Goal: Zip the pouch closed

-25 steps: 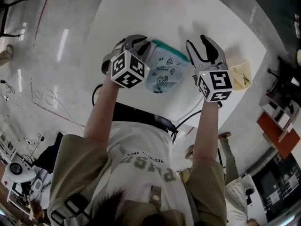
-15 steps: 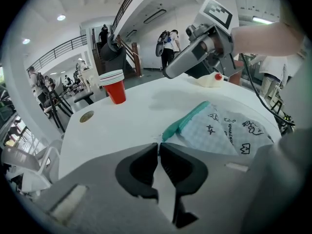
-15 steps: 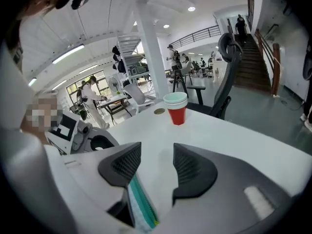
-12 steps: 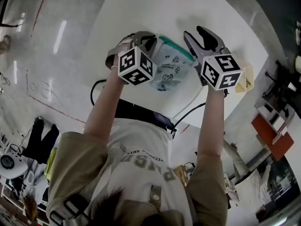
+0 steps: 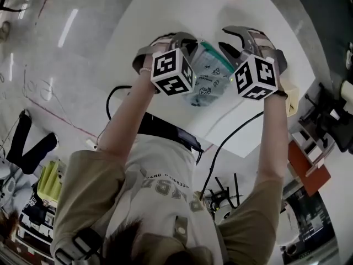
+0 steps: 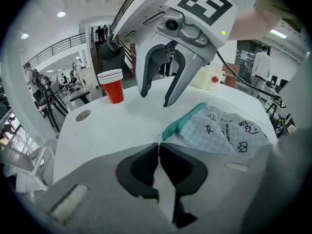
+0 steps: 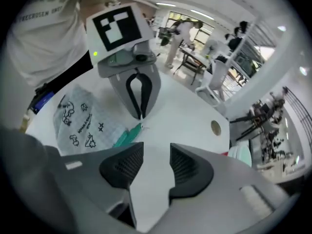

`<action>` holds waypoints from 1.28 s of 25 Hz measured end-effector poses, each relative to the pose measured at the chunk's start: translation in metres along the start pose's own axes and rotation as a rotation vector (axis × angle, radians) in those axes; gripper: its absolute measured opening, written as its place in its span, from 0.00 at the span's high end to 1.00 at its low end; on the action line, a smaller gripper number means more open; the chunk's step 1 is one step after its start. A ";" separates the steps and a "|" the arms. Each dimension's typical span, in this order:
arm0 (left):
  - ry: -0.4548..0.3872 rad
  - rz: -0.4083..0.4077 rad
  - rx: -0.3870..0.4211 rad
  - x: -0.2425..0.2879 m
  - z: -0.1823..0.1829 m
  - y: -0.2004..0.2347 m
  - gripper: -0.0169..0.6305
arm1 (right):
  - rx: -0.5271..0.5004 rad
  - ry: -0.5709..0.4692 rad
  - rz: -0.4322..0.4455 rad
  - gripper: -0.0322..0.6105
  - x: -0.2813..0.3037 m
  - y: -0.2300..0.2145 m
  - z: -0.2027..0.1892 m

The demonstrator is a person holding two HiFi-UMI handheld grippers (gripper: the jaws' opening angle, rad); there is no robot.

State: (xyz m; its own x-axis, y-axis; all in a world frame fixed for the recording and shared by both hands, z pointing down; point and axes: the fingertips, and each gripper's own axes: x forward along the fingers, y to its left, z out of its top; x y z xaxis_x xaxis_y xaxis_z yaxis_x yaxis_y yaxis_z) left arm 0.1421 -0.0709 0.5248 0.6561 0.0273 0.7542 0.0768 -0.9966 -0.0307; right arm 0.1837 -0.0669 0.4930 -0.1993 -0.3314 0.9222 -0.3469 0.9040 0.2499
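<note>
A pale checked pouch (image 5: 212, 76) with black doodles and a teal zipper strip (image 6: 185, 121) lies on the white table (image 5: 165, 15) between my two grippers. My left gripper (image 6: 159, 145) is shut, its tips pinching the end of the teal strip at the pouch's corner (image 7: 135, 127). My right gripper (image 7: 151, 165) hovers over bare table just beyond that same end, pointing steeply down. Its jaws are closing but still apart, with nothing between them. In the left gripper view the right gripper (image 6: 156, 99) hangs above the zipper end.
A stack of red cups (image 6: 113, 87) stands at the table's far side, with a small round disc (image 6: 83, 115) near it. A cream box (image 5: 291, 95) sits at the right edge. Cables (image 5: 231, 137) hang by the near edge. People stand in the background.
My right gripper has swung in toward the pouch, dropped lower and rolled over, so its marker cube shows another face. The left gripper has stayed at the pouch's left end.
</note>
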 end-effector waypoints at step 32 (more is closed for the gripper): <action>-0.013 -0.021 0.027 -0.005 0.001 0.002 0.93 | -0.793 0.122 0.460 0.90 0.046 0.031 0.014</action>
State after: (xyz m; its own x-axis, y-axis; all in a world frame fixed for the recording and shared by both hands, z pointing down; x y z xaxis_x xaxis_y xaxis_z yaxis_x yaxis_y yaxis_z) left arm 0.1399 -0.0733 0.5208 0.6642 0.0493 0.7459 0.1104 -0.9934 -0.0326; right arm 0.1510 -0.0579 0.5395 -0.0487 0.0958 0.9942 0.4804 0.8749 -0.0608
